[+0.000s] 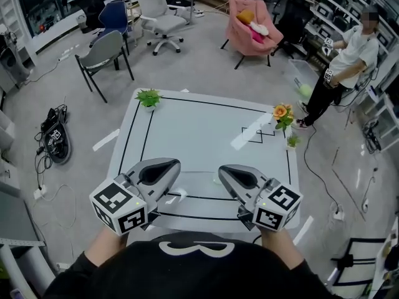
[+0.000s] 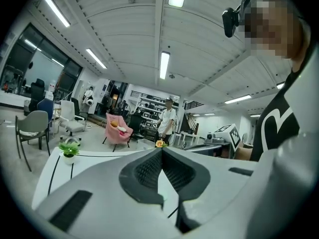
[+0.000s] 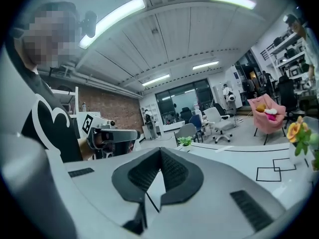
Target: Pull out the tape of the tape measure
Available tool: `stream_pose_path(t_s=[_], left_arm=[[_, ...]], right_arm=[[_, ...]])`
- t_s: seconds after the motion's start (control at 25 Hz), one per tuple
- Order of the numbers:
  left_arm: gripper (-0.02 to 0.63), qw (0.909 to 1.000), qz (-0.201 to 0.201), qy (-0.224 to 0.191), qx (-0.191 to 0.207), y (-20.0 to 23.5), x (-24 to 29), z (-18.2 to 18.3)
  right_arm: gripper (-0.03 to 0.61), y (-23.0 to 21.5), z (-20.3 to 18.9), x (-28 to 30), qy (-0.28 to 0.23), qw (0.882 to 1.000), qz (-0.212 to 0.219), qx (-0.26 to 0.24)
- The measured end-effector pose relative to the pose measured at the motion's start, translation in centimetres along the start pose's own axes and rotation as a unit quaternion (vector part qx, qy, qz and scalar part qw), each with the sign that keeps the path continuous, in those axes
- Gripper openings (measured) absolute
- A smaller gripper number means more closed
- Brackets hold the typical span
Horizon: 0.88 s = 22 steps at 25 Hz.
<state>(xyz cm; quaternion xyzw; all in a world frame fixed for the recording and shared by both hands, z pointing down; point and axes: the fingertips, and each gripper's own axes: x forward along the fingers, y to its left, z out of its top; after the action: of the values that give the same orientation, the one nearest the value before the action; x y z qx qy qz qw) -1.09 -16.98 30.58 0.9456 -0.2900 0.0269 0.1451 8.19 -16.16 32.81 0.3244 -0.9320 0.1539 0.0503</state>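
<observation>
Left claw (image 1: 174, 164) closed, right claw (image 1: 222, 169) closed, both empty

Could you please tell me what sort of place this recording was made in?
Probably a robotics lab or workshop in an open office. A white table marked with black lines stands in the middle, office chairs stand about, and crowded shelves run along the far wall.

Floor (image 1: 206, 61): grey, cables (image 1: 42, 161) at my left
Table (image 1: 206, 136): white, black lines, in front of me
Seats: pink armchair (image 1: 249, 23), white office chair (image 1: 159, 14), grey chair (image 1: 103, 52)
Light: ceiling strips (image 2: 164, 66) above me
</observation>
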Motion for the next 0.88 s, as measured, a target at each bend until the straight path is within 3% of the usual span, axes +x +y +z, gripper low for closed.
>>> stream_pose_path(t_s=[0.88], left_arm=[[0.008,0.9998,0.000,0.021,-0.007,-0.2,1.4,-1.5]], right_arm=[[0.003,-0.8,-0.5,-1.6,0.005,0.999,-0.033,-0.005]])
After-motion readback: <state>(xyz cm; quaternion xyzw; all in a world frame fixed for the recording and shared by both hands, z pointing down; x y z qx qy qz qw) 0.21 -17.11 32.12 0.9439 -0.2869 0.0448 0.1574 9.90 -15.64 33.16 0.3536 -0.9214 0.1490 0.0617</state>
